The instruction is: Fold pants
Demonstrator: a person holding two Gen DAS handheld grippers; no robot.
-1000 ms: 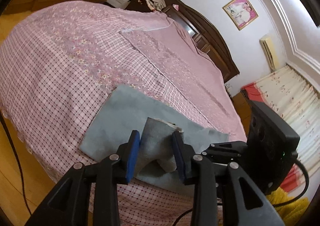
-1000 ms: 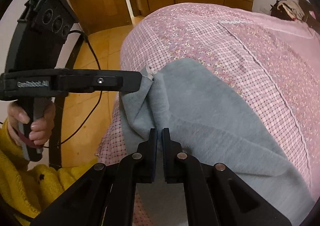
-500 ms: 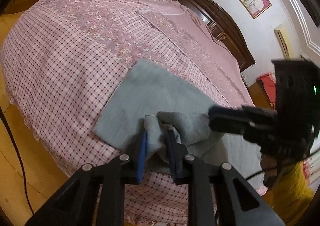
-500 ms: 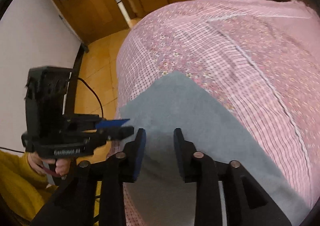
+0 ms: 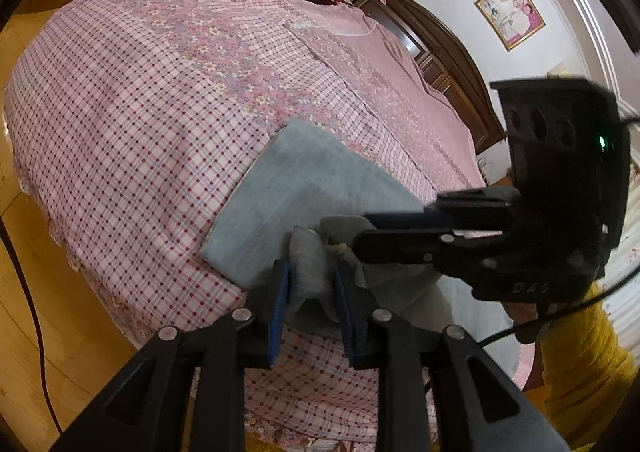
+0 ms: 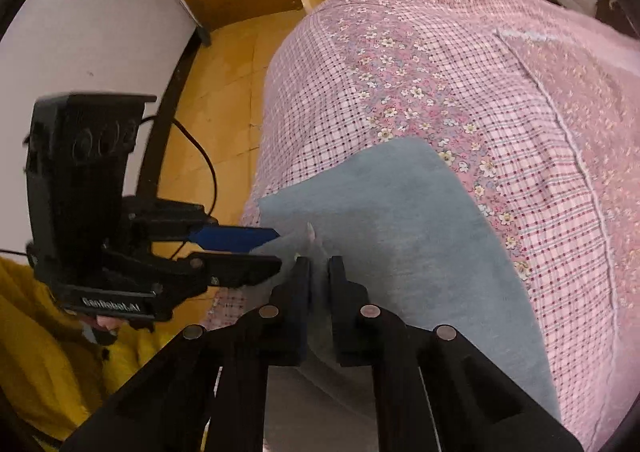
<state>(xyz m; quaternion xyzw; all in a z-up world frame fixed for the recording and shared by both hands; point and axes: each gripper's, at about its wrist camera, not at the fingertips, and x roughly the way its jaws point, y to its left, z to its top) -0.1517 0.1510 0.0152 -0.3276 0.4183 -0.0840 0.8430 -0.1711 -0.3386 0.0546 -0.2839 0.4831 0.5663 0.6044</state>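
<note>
Grey-blue pants (image 5: 304, 187) lie flat near the front edge of the bed, also in the right wrist view (image 6: 392, 211). My left gripper (image 5: 310, 280) has its jaws partly apart with a bunched grey fold of the pants (image 5: 308, 264) between them; it shows from the side in the right wrist view (image 6: 276, 248). My right gripper (image 6: 319, 264) is nearly shut on a thin raised edge of the pants (image 6: 316, 244); it shows from the side in the left wrist view (image 5: 360, 232), right beside the left one.
The bed (image 5: 120, 111) has a pink checked and floral cover. A dark wooden headboard (image 5: 452, 63) stands behind. Wooden floor (image 6: 224, 111) with a black cable lies beside the bed. Yellow sleeves (image 6: 36, 352) show at the frame edges.
The right gripper opened, then closed down on the pants edge next to the left gripper. The left gripper kept its fold and both shifted along the bed edge.
</note>
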